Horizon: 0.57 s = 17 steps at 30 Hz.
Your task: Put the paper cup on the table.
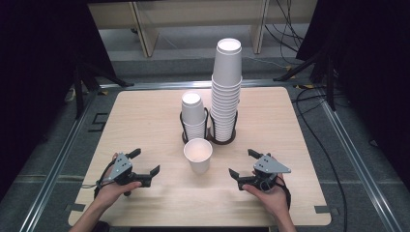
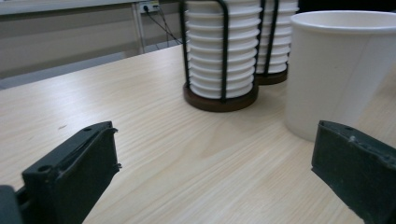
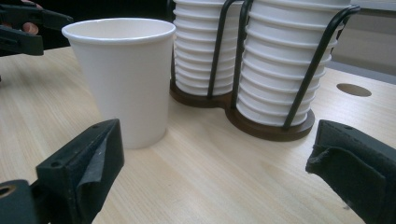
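Observation:
A single white paper cup (image 1: 198,154) stands upright on the wooden table (image 1: 145,121), just in front of a black wire holder (image 1: 209,137) with two stacks of white cups: a short stack (image 1: 193,116) and a tall stack (image 1: 226,89). My left gripper (image 1: 145,164) rests open at the front left, a hand's width left of the cup. My right gripper (image 1: 244,164) rests open at the front right. The cup (image 2: 338,70) shows beyond the left gripper (image 2: 215,182), and the cup (image 3: 123,77) beyond the right gripper (image 3: 215,182), both with nothing between the jaws.
Metal rails (image 1: 63,154) run along both sides of the table. Cables (image 1: 314,125) trail over the floor at the right. A round hole (image 3: 353,89) sits in the tabletop past the cup holder (image 3: 261,126). The other gripper (image 3: 23,28) shows far left in the right gripper view.

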Available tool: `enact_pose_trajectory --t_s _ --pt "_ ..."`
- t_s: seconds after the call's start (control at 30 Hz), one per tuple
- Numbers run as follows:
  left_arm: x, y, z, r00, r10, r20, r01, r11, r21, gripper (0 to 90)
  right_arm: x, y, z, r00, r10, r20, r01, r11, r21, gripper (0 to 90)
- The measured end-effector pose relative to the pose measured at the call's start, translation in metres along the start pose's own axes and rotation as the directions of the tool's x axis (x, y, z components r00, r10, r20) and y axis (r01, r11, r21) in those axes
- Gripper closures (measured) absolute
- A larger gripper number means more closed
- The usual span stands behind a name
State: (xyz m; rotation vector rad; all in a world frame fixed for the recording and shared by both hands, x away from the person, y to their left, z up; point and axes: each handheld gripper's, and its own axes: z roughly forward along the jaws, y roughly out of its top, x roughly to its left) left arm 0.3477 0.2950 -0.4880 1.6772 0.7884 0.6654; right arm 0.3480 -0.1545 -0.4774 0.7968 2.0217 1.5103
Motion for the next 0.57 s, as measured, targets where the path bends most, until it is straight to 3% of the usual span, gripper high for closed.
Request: enact_pose_trajectory --t_s 0.07,0.13,0.2,0.23,0.27,0.3,0.33,0.4,0.5,0.57 --pt "0.004 -0.003 -0.001 1.0000 -0.007 -0.006 0.007 0.9996 -0.027 0.0 -0.001 0.000 -0.001 0.9998 -0.020 0.010 0.020 1.000 0.018 3.2" --pt "0.006 -0.006 -0.005 0.9994 -0.014 -0.030 0.014 0.9998 -0.017 0.0 0.001 -0.001 0.000 0.9997 0.018 -0.020 -0.017 1.000 0.019 3.2" --pt "0.008 -0.009 -0.007 0.9987 -0.018 -0.048 0.017 0.9996 -0.021 0.0 0.001 -0.002 0.000 0.9999 0.008 0.011 -0.009 1.000 0.027 3.2" --pt "0.009 -0.011 -0.005 0.9989 -0.013 -0.045 0.011 0.9988 -0.047 0.0 0.001 -0.002 0.000 0.9999 0.013 0.006 -0.013 1.000 0.015 3.2" --pt "0.009 -0.012 -0.005 0.9986 -0.013 -0.051 0.010 0.9986 -0.051 0.0 0.001 -0.002 0.001 1.0000 0.004 0.003 -0.004 1.000 0.012 3.1" --pt "0.009 -0.012 -0.006 0.9987 -0.008 -0.051 0.005 0.9984 -0.056 0.0 0.002 -0.002 0.000 0.9996 0.024 -0.015 -0.024 0.999 0.032 3.2" --pt "0.009 -0.012 -0.006 0.9987 -0.007 -0.051 0.004 0.9982 -0.059 0.0 0.003 -0.003 0.001 0.9992 0.025 -0.030 -0.025 1.000 0.011 3.2" --pt "0.008 -0.012 -0.008 0.9981 -0.006 -0.061 0.004 0.9993 -0.037 0.0 0.005 -0.004 0.002 0.9989 0.037 -0.027 -0.037 0.999 0.005 3.1" --pt "0.006 -0.012 -0.008 0.9980 -0.005 -0.062 0.002 0.9991 -0.042 0.0 0.002 -0.005 0.002 0.9997 0.019 -0.018 -0.019 1.000 0.012 3.1" --pt "0.006 -0.012 -0.008 0.9980 -0.006 -0.062 0.003 0.9991 -0.042 0.0 0.004 -0.004 0.000 0.9994 0.032 -0.013 -0.032 0.999 0.008 3.2"
